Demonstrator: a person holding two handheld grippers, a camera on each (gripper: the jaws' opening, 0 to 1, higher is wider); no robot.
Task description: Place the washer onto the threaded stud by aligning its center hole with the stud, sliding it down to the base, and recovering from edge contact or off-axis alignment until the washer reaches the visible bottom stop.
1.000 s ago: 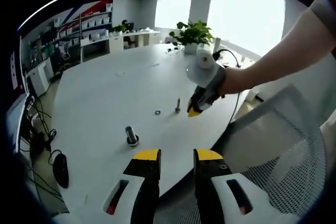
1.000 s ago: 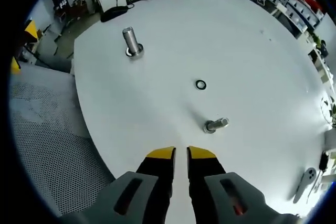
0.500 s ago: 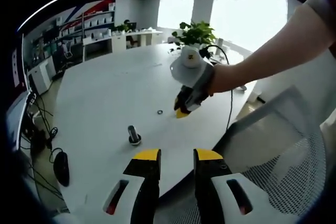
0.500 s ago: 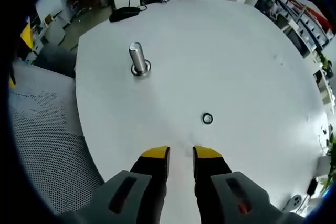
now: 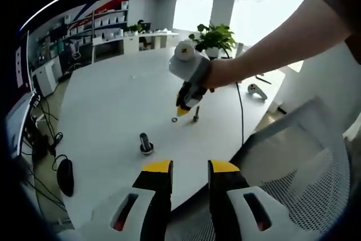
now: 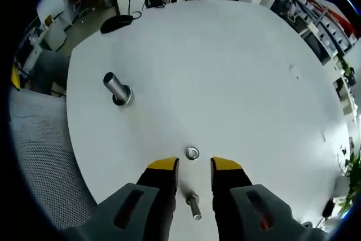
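My right tool (image 6: 193,165) has its jaws narrowly parted and empty. I have advanced it since the earlier frame: the washer (image 6: 192,153), previously well ahead, now lies flat on the white desk (image 6: 237,71) just beyond the jaw tips, and the threaded stud (image 6: 193,205) now sits between the jaws, close to the camera. In the left gripper view, the right tool (image 5: 183,109) hovers just beside the washer (image 5: 174,119) and stud (image 5: 196,114). My left tool (image 5: 189,166) holds back at the desk edge, jaws narrowly apart and empty. A metal cylinder (image 6: 117,89) stands well to the side, clear of the approach. A mesh chair (image 5: 293,167) sits beside the desk.
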